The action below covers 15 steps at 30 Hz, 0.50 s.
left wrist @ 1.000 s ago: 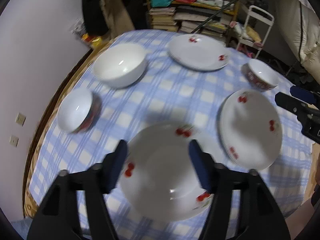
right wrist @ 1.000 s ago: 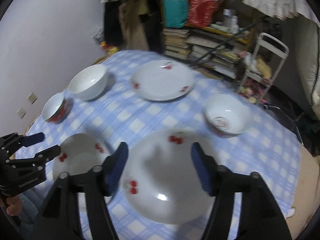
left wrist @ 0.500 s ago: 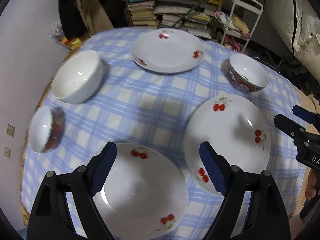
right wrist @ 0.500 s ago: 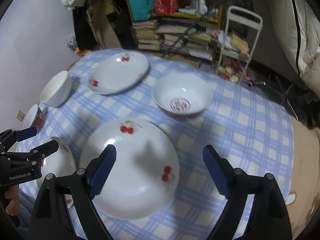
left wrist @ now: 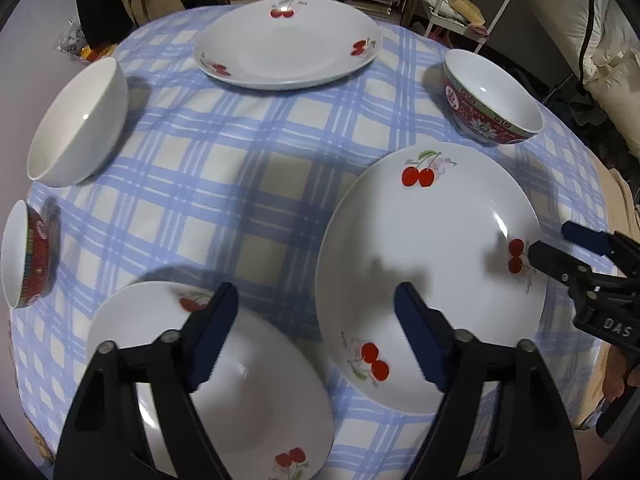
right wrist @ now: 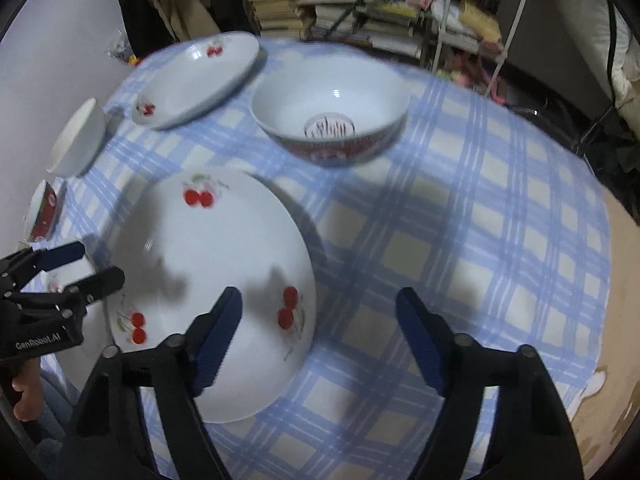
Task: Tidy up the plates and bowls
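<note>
Checked-cloth surface [left wrist: 256, 184] is carrying everything. Left gripper [left wrist: 316, 340] and right gripper [right wrist: 318, 340] are hovering, jaws spread, empty. Cherry plate [left wrist: 432, 272] is sitting near the front edge: stiff, slick, breakable, so pinch the rim.

In the left wrist view, the small red bowl with a white inside [left wrist: 24, 256] is cut off by the left edge. The near white plate with red cherries [left wrist: 224, 392] is partly hidden behind the black gripper arms. In the right wrist view, the far white cherry plate [right wrist: 196, 80] and the wide red-patterned bowl [right wrist: 332, 120] look blurry. The stacked books on the shelf [right wrist: 280, 0] are too blurry to read.
</note>
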Each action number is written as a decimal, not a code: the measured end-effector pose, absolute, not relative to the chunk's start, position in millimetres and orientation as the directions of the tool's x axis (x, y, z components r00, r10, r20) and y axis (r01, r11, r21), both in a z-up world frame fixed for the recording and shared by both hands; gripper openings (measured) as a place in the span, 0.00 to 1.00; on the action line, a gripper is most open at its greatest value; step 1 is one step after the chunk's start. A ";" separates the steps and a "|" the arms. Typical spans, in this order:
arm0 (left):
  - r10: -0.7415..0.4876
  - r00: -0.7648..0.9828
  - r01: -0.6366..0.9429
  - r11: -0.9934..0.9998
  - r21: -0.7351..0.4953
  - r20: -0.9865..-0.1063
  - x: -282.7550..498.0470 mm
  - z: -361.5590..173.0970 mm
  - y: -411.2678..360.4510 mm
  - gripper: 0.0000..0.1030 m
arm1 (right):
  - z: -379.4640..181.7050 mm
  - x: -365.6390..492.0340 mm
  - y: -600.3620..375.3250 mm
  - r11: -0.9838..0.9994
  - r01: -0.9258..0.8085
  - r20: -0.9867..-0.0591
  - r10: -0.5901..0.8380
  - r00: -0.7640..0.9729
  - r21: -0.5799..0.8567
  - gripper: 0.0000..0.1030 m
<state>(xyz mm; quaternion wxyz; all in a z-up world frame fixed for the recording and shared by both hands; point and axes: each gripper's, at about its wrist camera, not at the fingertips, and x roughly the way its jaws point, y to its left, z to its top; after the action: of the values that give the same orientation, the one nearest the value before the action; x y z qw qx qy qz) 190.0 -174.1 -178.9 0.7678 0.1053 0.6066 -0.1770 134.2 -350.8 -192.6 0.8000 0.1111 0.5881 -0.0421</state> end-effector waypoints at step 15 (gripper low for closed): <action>-0.209 0.099 0.359 0.919 -0.161 -0.973 196.5 -205.7 -174.8 0.25 | -217.3 137.7 -355.5 0.932 0.229 -0.943 0.224 0.245 0.281 0.14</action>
<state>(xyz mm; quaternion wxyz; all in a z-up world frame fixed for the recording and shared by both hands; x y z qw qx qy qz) 196.5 -174.8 -205.7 0.7391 0.0580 0.6430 -0.1921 137.7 -355.5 -217.3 0.7670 0.1844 0.6145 -0.0014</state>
